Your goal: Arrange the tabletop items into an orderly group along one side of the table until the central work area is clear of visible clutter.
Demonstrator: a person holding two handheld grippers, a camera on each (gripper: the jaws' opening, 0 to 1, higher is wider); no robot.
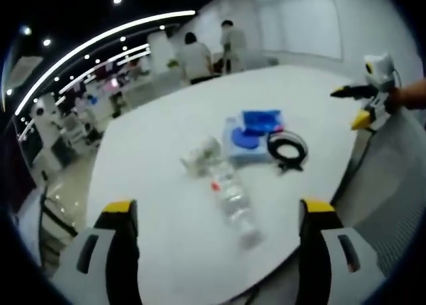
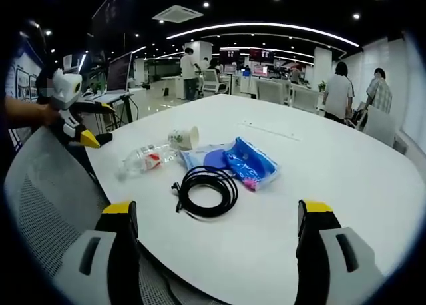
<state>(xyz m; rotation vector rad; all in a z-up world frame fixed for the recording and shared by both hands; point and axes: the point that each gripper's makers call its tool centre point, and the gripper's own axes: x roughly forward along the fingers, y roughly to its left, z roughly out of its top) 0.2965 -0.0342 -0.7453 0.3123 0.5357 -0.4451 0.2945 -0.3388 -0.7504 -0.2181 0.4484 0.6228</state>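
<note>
Nothing is grasped yet: left gripper (image 1: 216, 232) and right gripper (image 2: 216, 235) hover wide open, empty. Next, reach the cable (image 2: 208, 190) at 12 o'clock.

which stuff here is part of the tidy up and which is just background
To tidy: clear plastic bottle, paper cup, blue packet, coiled black cable, all on the white table.

Just lying about: mesh chair, far desks and chairs, people standing behind.
</note>
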